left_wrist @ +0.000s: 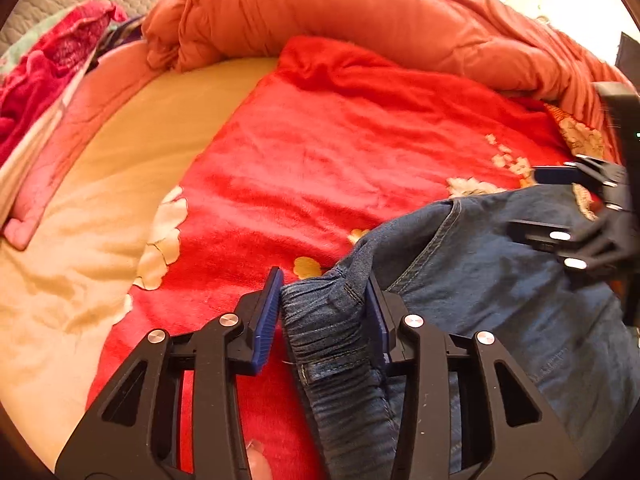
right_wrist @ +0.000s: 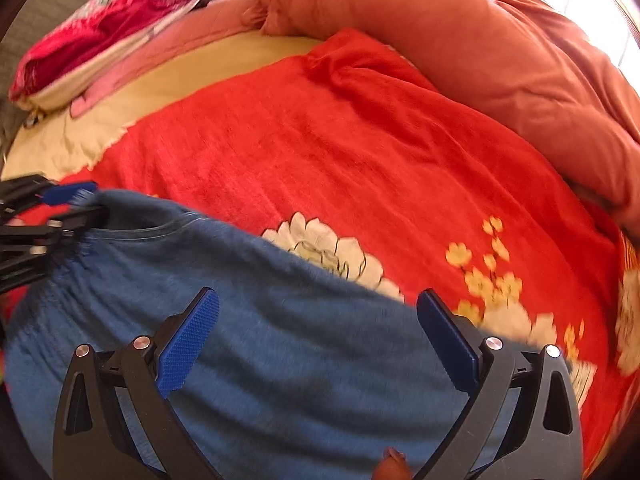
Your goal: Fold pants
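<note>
Now two views from cameras on a person's grippers are showing blue denim pants (left_wrist: 500, 280) lying crumpled on a bright red plush blanket with cream flowers (left_wrist: 340, 152), spread over a bed. Behind the pants, a rolled orange quilt (left_wrist: 360, 12) is running along the far edge of the blanket; a pink patterned pillow (right_wrist: 120, 28) is sitting well beyond the pants toward the far left corner.

The left hand-held gripper (left_wrist: 325, 312) is straddling the gathered elastic waistband (left_wrist: 324, 320) at the pants' left end. Its right blue pad is pressing against the denim, while a thin gap is showing at the left pad, so the pinch is not looking complete. The right hand-held gripper (right_wrist: 318, 334) is hovering just above the middle of the pants with its jaws spread wide, holding nothing; its view is blurred.

A likely risk: if the left side is lifting before both pads are biting, the bunched waistband could be slipping out. The right side could also be catching only the top layer of denim, or snagging the blanket underneath, leaving a crooked fold.
</note>
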`<state>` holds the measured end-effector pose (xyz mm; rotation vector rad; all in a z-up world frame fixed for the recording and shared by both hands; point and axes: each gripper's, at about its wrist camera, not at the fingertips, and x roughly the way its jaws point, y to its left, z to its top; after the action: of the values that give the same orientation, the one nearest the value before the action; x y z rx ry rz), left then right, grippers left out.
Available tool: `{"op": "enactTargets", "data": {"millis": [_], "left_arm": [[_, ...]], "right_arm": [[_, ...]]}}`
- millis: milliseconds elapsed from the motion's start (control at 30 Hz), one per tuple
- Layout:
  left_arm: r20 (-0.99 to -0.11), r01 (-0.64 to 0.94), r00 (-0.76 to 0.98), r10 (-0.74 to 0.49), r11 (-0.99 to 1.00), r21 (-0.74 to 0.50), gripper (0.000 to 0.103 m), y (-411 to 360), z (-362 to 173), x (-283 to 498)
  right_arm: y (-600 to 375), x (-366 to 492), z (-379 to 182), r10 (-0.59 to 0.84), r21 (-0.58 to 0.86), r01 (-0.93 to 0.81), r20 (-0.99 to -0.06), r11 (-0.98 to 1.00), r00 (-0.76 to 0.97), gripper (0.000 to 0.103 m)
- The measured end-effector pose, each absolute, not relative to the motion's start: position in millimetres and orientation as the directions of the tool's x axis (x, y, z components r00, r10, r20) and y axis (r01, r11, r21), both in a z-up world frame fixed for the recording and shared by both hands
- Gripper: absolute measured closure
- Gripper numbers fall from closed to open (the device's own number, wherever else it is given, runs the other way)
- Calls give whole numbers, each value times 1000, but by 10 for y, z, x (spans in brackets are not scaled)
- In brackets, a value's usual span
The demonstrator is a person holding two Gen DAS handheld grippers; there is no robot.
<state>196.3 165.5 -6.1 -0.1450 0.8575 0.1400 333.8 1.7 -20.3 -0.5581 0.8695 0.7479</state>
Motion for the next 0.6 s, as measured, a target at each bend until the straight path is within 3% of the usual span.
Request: {"op": "enactTargets", "data": {"millis": [267,367,400,467,600], "left_arm": [[-706,-160,703,88,986,-37,73,1534,93,1813],[-705,-149,704,91,989,-21,73,1474,84,1805],[-703,-149,704,99,989,-10,73,1461,81,1801],[-696,-150,709,112,989,6,73,1450,95,1781],[-676,-165,728,117,986,-6,73,1489,167,1694]], "right_arm": [[278,3285,-289,357,-247,-850,-827,464,435,8],[321,3225,-363,374,-207,-879,-845,430,382,51],[318,3200,-372,385,-187,-883,-847,430,366,56],[310,3117,-361,412,-164,-890,-841,425,352,81],[130,2943,-194,468,-145,-874,-797,465,381,90]]}}
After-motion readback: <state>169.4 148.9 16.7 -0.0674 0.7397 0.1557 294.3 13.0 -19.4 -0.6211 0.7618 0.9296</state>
